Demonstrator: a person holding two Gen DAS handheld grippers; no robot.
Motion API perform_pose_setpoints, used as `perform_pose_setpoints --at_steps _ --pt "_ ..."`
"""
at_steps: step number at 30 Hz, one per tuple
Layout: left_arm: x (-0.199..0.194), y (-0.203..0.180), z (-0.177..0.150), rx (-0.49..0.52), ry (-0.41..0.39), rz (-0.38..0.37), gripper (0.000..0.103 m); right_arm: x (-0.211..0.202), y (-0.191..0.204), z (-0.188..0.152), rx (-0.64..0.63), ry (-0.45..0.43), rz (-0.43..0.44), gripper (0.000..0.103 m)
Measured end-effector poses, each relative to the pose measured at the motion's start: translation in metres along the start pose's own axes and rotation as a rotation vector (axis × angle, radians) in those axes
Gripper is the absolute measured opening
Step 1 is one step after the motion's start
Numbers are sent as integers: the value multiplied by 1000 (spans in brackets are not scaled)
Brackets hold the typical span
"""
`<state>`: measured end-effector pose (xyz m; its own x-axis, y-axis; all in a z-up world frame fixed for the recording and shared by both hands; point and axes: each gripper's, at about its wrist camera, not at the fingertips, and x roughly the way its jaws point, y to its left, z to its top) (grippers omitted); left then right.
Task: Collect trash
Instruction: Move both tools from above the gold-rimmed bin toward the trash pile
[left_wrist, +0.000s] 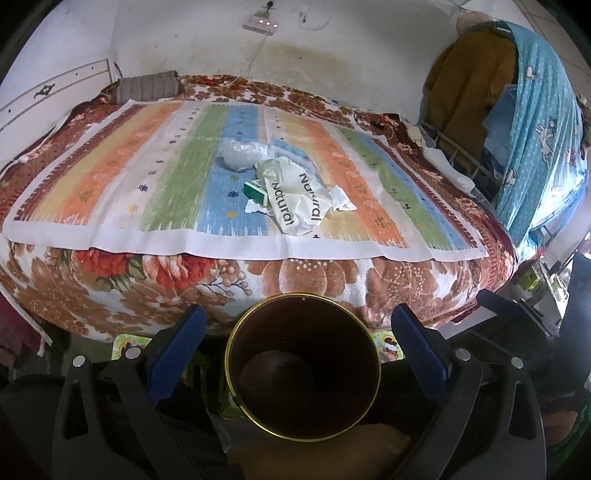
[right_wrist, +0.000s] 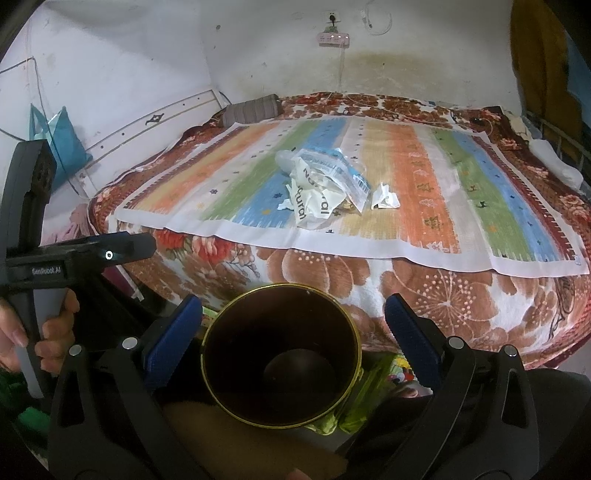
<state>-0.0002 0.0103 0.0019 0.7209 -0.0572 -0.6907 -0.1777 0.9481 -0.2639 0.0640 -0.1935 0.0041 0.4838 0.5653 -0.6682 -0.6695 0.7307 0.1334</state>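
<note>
Trash pile mid-bed, well beyond bin. Both tongs, left and right, apart, empty. Risks: flimsy Natural wrapper slipping; small paper scrap beside pile missed; bin tipped.

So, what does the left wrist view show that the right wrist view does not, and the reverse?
Only the left wrist view shows the green box beside the crumpled wrapper and the blue cloth hanging at the right. Only the right wrist view shows the left gripper's body with a hand on it, and a blue bag by the wall. Both show the striped mat, the trash pile and the gold-rimmed bin between open fingers.
</note>
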Motion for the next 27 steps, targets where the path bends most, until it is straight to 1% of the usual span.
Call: perform_pose_setpoints --at_steps 2,7,11,16,19,23,27 --pt "1 -1 0 13 -2 3 97 1 0 0 3 -2 3 94" --pt "1 2 1 -19 -1 0 97 4 1 1 8 3 17 94" --pt "2 4 1 -18 2 -3 97 7 -4 5 28 -3 28 94" --pt "8 14 15 -62 26 -16 97 10 -7 17 16 -7 33 94" --pt "14 9 23 -25 31 13 97 16 -8 26 4 -4 34 94" --pt "21 9 34 -13 31 29 97 23 -15 41 11 -8 44 94" --pt "27 13 54 -5 25 63 97 30 -20 57 -15 -18 19 94"
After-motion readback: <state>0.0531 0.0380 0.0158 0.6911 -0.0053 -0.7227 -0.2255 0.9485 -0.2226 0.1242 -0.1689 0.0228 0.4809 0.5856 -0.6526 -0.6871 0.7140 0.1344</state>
